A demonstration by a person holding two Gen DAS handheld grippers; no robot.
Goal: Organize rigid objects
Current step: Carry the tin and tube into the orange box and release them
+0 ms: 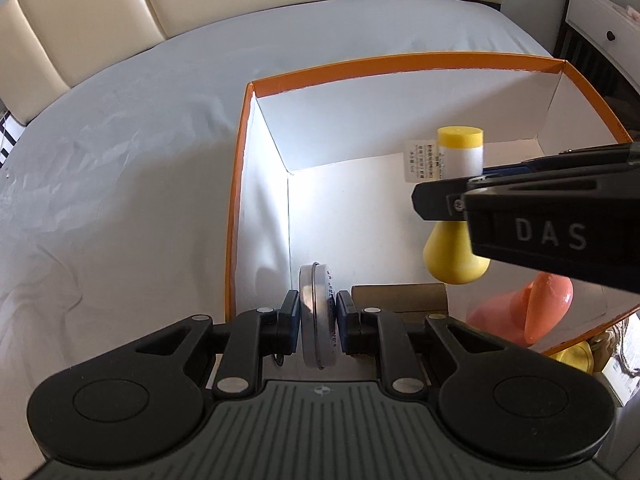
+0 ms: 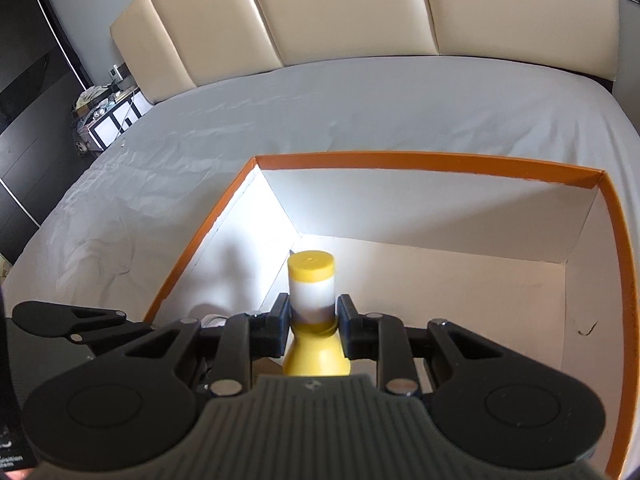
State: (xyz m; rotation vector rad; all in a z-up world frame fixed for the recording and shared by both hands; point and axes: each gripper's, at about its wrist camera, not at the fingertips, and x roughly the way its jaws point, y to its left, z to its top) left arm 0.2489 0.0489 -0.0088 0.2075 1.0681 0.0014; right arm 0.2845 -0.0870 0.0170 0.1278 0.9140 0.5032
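An orange-rimmed white box point(image 1: 400, 60) sits on the bed. My left gripper point(image 1: 318, 312) is shut on a round silver tin point(image 1: 318, 320), held on edge over the box's near left corner. My right gripper point(image 2: 313, 320) is shut on a yellow bottle point(image 2: 312, 284) with a yellow cap and white label, held over the inside of the box point(image 2: 440, 162). In the left wrist view the right gripper point(image 1: 440, 200) comes in from the right with the bottle point(image 1: 460, 152). An orange-pink object point(image 1: 536, 312) lies in the box at the near right.
A brownish flat box point(image 1: 400, 298) lies inside the box beside the tin. The grey bed sheet point(image 1: 120, 160) spreads left and behind the box. A cream padded headboard point(image 2: 320, 12) stands behind. A white nightstand point(image 1: 608, 24) is at the far right.
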